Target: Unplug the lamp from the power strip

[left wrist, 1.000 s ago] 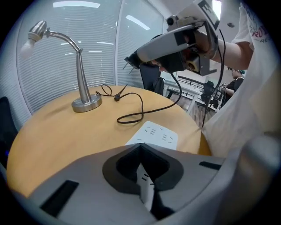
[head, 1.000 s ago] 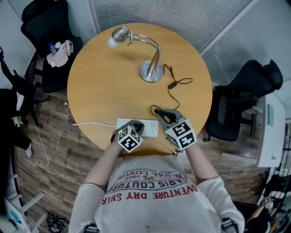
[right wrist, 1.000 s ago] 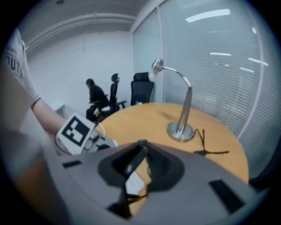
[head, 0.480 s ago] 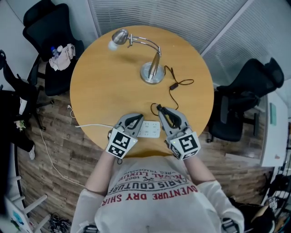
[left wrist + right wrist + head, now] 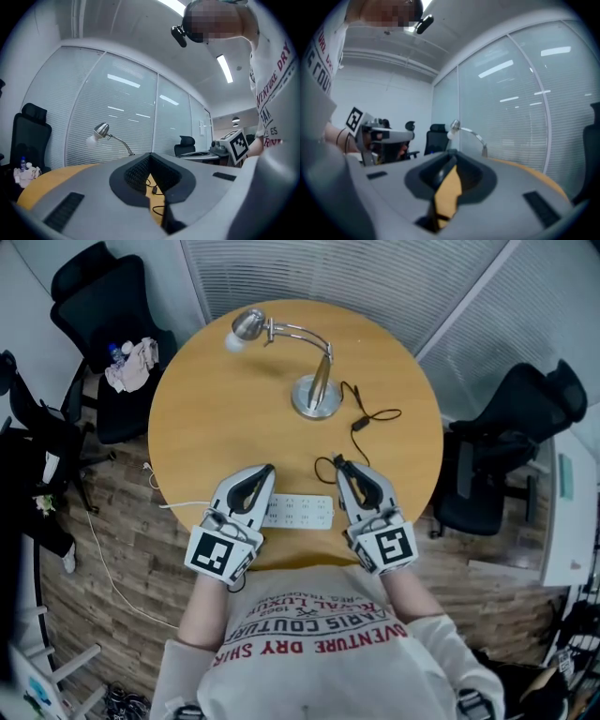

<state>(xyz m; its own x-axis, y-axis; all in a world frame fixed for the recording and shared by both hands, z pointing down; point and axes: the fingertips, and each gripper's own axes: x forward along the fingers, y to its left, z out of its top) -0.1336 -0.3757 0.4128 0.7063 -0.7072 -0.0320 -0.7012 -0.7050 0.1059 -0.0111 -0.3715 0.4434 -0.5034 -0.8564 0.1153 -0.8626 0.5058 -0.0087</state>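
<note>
White rectangular plastic power strip (image 5: 298, 512) sat plug-free. At its right end, the right gripper (image 5: 339, 462) clamped the thin black lamp cord (image 5: 317, 466) by its plug, apparently holding it clear. At its left end, the left gripper (image 5: 267, 469) sat closed and empty.

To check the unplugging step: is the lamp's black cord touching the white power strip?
Apart. The head view shows the cord ending at the right gripper, with bare table between it and the power strip.
</note>
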